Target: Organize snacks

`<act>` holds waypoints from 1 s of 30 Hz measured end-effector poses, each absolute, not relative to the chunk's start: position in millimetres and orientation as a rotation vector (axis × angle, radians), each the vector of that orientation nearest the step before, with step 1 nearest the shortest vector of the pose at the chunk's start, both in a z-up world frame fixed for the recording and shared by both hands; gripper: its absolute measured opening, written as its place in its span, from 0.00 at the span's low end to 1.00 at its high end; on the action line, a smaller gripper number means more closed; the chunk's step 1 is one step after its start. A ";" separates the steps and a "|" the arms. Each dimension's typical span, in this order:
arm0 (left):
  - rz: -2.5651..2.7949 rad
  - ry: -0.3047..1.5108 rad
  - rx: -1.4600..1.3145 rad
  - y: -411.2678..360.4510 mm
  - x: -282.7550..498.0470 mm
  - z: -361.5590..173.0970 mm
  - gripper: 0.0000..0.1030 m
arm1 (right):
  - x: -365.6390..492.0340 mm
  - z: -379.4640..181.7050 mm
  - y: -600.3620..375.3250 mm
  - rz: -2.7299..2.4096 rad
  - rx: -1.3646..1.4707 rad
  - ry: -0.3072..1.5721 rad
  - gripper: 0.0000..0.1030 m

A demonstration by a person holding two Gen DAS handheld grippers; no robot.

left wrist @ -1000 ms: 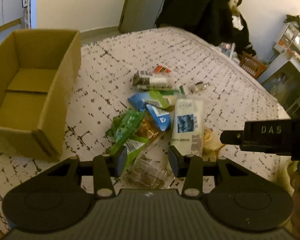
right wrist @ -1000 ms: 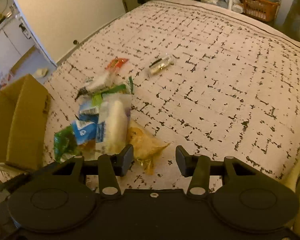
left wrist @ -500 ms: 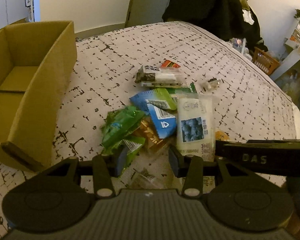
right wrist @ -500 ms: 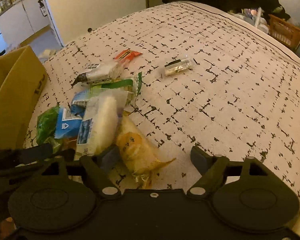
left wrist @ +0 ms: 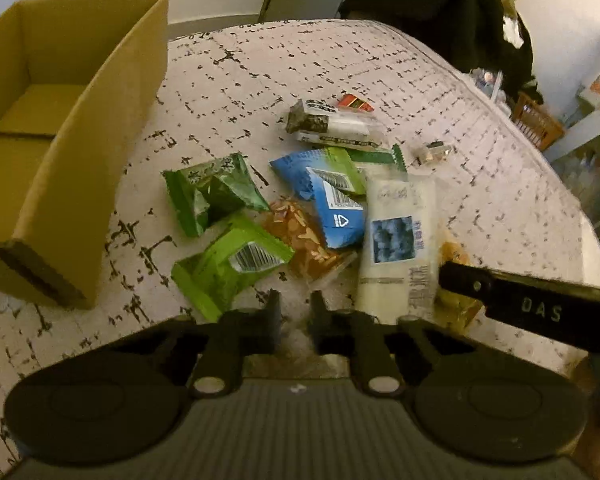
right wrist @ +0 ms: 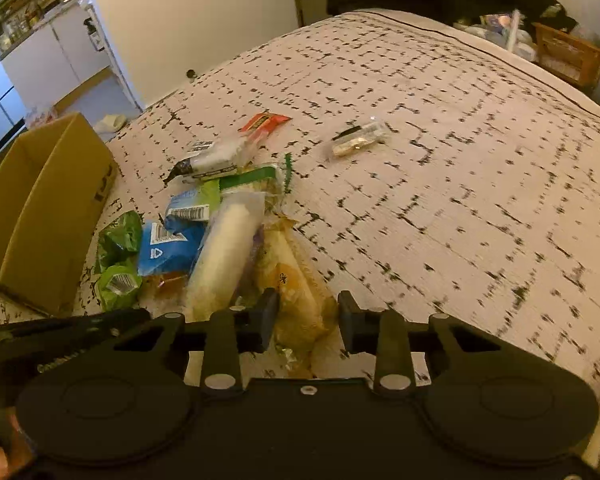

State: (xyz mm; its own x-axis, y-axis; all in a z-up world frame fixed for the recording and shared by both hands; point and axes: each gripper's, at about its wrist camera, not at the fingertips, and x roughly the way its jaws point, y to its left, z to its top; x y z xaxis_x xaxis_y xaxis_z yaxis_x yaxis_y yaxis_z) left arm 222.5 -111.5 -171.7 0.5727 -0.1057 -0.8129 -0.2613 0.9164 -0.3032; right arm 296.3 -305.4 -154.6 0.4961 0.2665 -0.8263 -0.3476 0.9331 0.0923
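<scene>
Several snack packets lie in a heap on the patterned bedspread (left wrist: 260, 68): a dark green one (left wrist: 216, 192), a light green one (left wrist: 228, 268), a blue one (left wrist: 336, 208) and a long white one (left wrist: 396, 240). My left gripper (left wrist: 298, 312) is low at the near edge of the heap. Its jaws are closing to a narrow gap on a clear crinkly packet (left wrist: 296, 340), mostly hidden beneath them. My right gripper (right wrist: 308, 318) is closing too, and its pads press both sides of a yellow packet (right wrist: 296, 296). An open cardboard box (left wrist: 80, 120) stands to the left.
A black-and-white bar (left wrist: 332, 124), a red packet (left wrist: 354, 102) and a small clear packet (right wrist: 358, 140) lie farther back. The right half of the bedspread (right wrist: 480, 200) is bare. A wooden basket (right wrist: 568, 56) and dark clothes stand beyond the far edge.
The left gripper sank toward the clear packet and its jaws closed from half open to a narrow gap. The right jaws spread wide around the yellow packet, then closed on it.
</scene>
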 end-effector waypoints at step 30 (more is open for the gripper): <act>0.004 0.781 -0.408 -95.8 170.0 -112.5 0.04 | 245.6 -82.6 -307.1 0.324 -0.006 0.795 0.26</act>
State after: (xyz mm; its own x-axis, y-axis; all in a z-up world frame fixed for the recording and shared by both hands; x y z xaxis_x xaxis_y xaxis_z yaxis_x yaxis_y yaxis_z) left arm 170.0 -95.8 -112.5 0.7141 -0.1459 -0.6847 -0.1530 0.9219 -0.3560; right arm 245.6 -307.1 -82.5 0.6536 0.2833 -0.7018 -0.2877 0.9507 0.1158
